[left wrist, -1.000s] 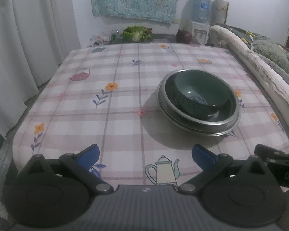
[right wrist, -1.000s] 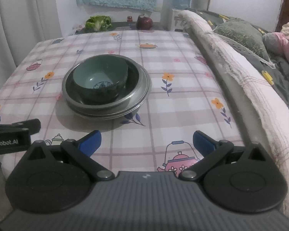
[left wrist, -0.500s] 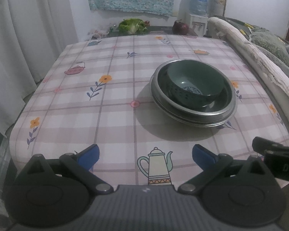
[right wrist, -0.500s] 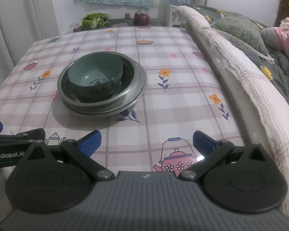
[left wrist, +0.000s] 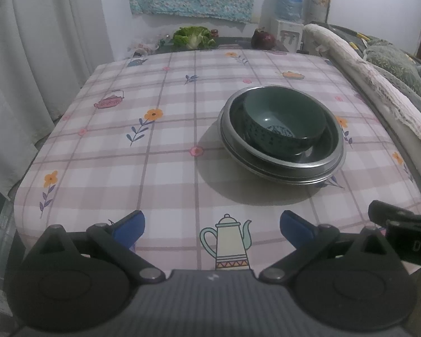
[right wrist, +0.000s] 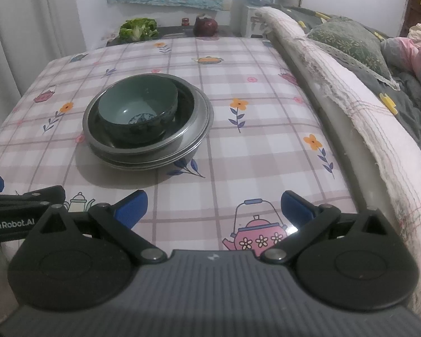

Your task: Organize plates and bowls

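**Inspector:** While I work from the left wrist view, confirm what you hold.

**Operator:** Nothing. My left gripper (left wrist: 212, 221) has its blue fingers (left wrist: 132, 224) spread wide over the near edge of the table (left wrist: 160, 157), with only checked cloth and a printed teapot between them. The small green bowl (left wrist: 283, 125) sits inside the dark plate (left wrist: 327, 143), which rests on steel plates (left wrist: 283, 175) right of centre, well ahead of me.

**Inspector:** Risk from that side?

**Operator:** I judge the bowl sits off-centre, toward the far left of the plate. A push on its rim could slide it or rock the stack. Glazed ware on steel should be slippery.

**Inspector:** Right wrist view.

**Operator:** My right gripper (right wrist: 214, 205) is likewise spread and empty, low at the near edge. The bowl (right wrist: 139, 109) and the steel plates (right wrist: 154, 157) lie ahead and left of it, apart from both tools. The left gripper's body (right wrist: 11, 216) shows at my left margin, just beside me.

**Inspector:** Hazards there?

**Operator:** Two, in my judgement. Both grippers reaching for the stack together could collide. A thin steel rim gives little to pinch, so a shallow grip may slip. I cannot tell how many steel plates are stacked; the weight is uncertain.
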Demonstrator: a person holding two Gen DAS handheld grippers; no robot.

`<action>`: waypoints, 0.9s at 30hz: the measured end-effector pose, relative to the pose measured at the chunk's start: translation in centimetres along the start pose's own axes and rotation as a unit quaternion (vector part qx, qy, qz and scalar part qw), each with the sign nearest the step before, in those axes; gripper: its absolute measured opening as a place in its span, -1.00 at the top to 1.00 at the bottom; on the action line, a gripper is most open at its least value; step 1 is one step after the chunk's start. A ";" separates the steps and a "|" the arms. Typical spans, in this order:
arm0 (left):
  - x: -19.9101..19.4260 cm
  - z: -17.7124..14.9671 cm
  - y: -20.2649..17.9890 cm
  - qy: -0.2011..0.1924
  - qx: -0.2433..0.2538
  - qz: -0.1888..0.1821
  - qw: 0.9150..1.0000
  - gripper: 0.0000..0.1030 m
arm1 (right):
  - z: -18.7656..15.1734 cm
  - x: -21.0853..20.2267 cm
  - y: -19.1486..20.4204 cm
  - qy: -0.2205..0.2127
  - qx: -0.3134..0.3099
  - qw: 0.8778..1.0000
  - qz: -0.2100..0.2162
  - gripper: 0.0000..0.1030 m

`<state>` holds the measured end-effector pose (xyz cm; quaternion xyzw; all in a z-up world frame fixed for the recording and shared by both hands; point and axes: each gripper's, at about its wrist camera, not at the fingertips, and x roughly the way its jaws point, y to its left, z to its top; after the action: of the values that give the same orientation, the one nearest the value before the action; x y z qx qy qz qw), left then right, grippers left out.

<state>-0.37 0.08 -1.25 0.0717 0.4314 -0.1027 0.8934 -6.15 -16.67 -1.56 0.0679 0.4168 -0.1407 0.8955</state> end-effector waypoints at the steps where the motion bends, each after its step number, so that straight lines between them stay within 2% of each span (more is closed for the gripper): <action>1: 0.0 0.0 0.0 0.000 0.000 0.000 1.000 -1.00 | 0.0 0.0 0.1 0.000 -0.001 1.000 0.000 -0.98; 27: -0.1 -0.2 0.6 0.002 -0.009 0.000 1.000 -1.00 | -0.1 -0.2 0.8 0.001 -0.002 1.000 0.001 -0.98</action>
<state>-0.44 0.76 -1.28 0.0636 0.4338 -0.0981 0.8934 -6.11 -15.83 -1.48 0.0666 0.4177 -0.1385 0.8955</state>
